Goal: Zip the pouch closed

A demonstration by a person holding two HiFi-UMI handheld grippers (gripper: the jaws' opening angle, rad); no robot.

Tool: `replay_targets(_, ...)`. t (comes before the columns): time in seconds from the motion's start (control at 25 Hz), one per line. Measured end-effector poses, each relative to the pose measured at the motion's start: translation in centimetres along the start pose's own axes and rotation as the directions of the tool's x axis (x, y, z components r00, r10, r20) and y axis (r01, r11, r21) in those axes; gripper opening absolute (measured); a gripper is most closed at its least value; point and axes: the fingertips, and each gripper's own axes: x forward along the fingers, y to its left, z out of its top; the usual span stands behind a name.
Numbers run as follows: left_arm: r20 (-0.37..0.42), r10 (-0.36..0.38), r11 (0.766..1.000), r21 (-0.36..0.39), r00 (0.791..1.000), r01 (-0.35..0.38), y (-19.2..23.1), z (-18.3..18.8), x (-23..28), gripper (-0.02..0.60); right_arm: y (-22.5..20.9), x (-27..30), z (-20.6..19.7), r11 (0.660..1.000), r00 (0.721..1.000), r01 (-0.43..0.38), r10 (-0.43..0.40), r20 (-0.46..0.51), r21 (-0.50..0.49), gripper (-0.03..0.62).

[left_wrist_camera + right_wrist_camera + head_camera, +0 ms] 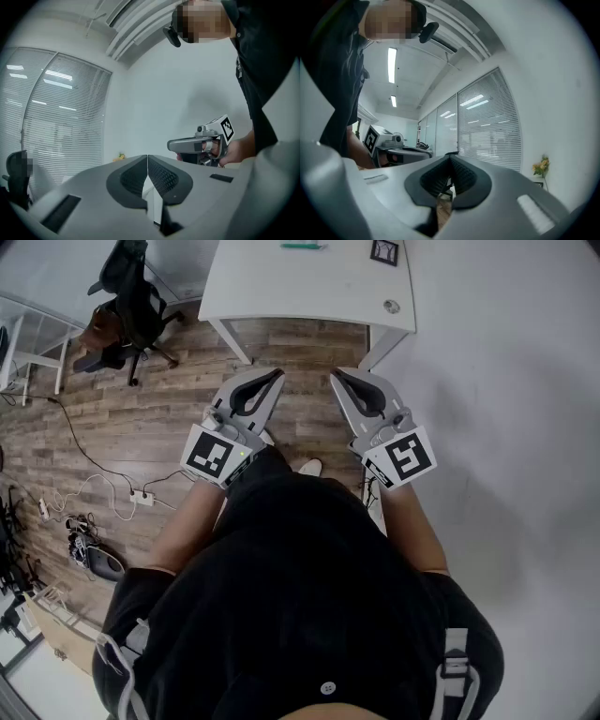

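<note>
Left tool (277, 375) and right tool (335, 376) are held level, side by side, just short of the near edge of the table (309, 287). Each has its jaws pressed together with nothing between them. On the table, going from near edge to far, are a small round object (392, 306), a dark square item (384, 251) and a green item (302, 245); none reads as a pouch, so its place cannot be told. Judgement: task not begun, with locating the pouch, gripping it and running the zip all left to do.

White table (309, 287) with black frame (384, 251)
</note>
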Motion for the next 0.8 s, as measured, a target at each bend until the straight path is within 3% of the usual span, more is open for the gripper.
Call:
replay_targets(0.48,-0.039,0.023,1.0,-0.004,0.999,-0.023,0.5,-0.4,-0.9,0.011,0.7,0.7,-0.5,0.999,1.0,-0.004,0.004,0.005,0.047,0.011)
replay_targets(0.6,-0.009,0.015,1.0,-0.021,1.0,-0.016,0.4,-0.2,-1.1,0.011,0.8,0.7,-1.0,0.999,1.0,-0.007,0.007,-0.013,0.035,0.012)
replay_targets(0.8,-0.012,0.023,1.0,-0.005,1.0,-0.023,0.9,-0.5,-1.4,0.012,0.9,0.9,-1.1,1.0,1.0,-0.007,0.008,-0.014,0.03,0.083)
